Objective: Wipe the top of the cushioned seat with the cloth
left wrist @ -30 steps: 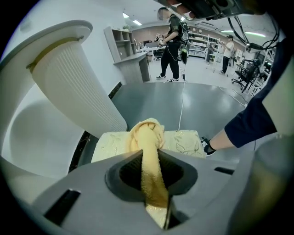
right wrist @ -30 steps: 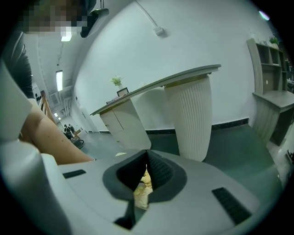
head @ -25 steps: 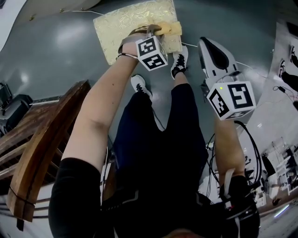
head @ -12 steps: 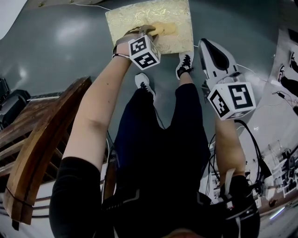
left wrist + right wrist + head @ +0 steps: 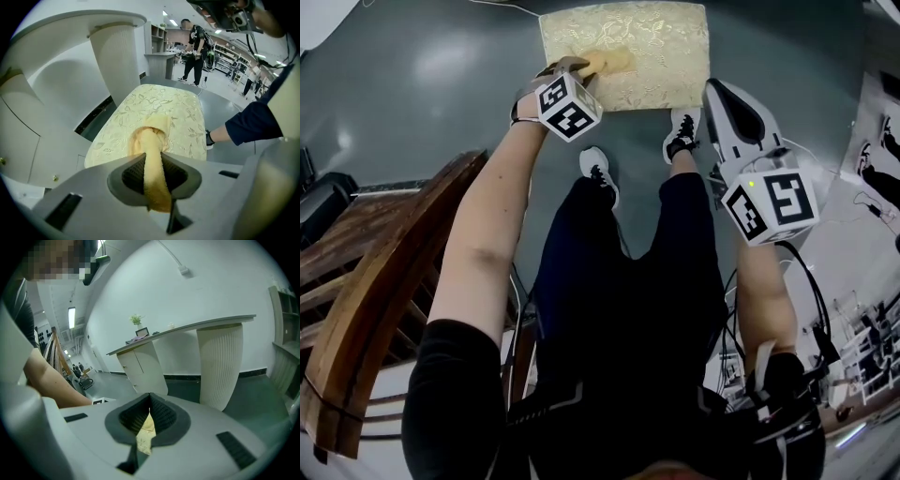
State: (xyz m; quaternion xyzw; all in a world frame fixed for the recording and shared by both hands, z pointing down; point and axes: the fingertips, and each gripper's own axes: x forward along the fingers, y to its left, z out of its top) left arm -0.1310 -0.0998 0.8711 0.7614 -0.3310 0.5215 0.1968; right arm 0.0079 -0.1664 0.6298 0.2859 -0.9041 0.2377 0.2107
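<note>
Dark clothes, a pale grey gripper in each hand.
The person wears a black short-sleeved top (image 5: pixel 455 398), dark navy trousers (image 5: pixel 628 281) and black-and-white trainers (image 5: pixel 598 172); a thin dark band (image 5: pixel 518 112) circles the left wrist. The left gripper (image 5: pixel 152 161) and right gripper (image 5: pixel 149 414) are moulded in smooth pale grey, with dark ribbed pads (image 5: pixel 133 176) and dark rectangular slots (image 5: pixel 63 211). Each carries a white cube (image 5: pixel 569 106) printed with black square markers; a small green light (image 5: pixel 753 185) shows on the right one. Black cables (image 5: pixel 806 300) loop beside the right forearm.
</note>
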